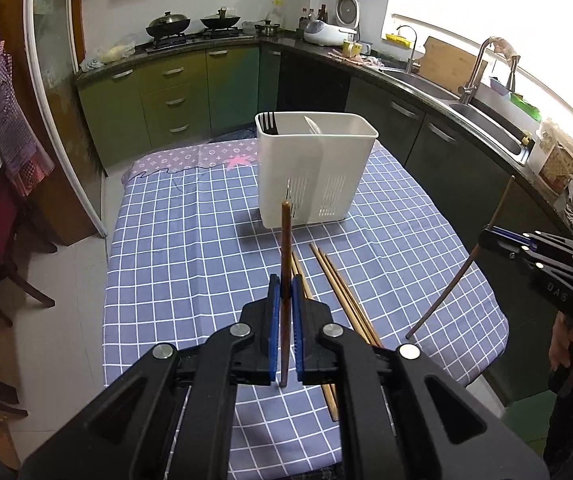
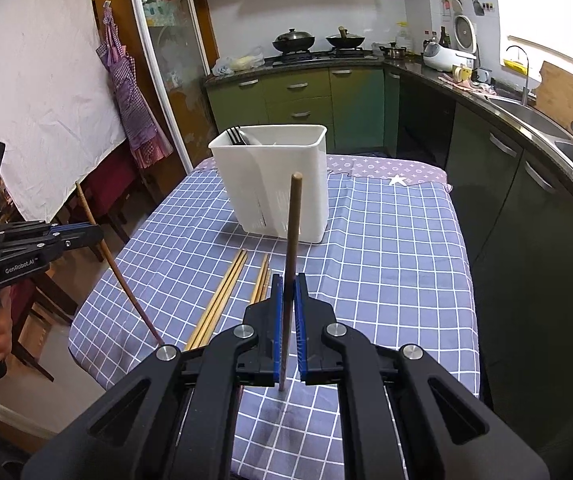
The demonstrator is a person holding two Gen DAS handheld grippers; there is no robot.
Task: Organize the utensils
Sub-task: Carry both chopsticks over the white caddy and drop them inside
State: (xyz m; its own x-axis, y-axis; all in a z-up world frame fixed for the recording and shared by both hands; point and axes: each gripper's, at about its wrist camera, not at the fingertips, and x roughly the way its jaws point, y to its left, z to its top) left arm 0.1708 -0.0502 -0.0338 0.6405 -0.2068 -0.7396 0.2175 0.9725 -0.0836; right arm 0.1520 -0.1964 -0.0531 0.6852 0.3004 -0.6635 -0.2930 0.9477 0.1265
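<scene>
Blue pads of my left gripper (image 1: 285,292) are pressed together on 1 dark chopstick (image 1: 285,264), which stands upright at the centre of the left wrist frame, its top overlapping the white caddy (image 1: 318,168) behind it. My right gripper (image 2: 289,292) likewise pinches a second dark chopstick (image 2: 292,240), upright at mid-frame in the right wrist view. Just beyond the jaws, several pale bamboo chopsticks (image 1: 342,292) lie loose on the blue checked cloth (image 1: 190,240), below the caddy in the picture. The caddy sits in the upper middle of the frame, with a black fork (image 1: 267,124) poking out of its upper-left corner.

As I judge it, each stick is gripped low on its length, so it could pivot between the pads as I tilt toward the caddy, miss the rim, or knock the light container. Bringing both sticks in together could make them clash above the opening.
</scene>
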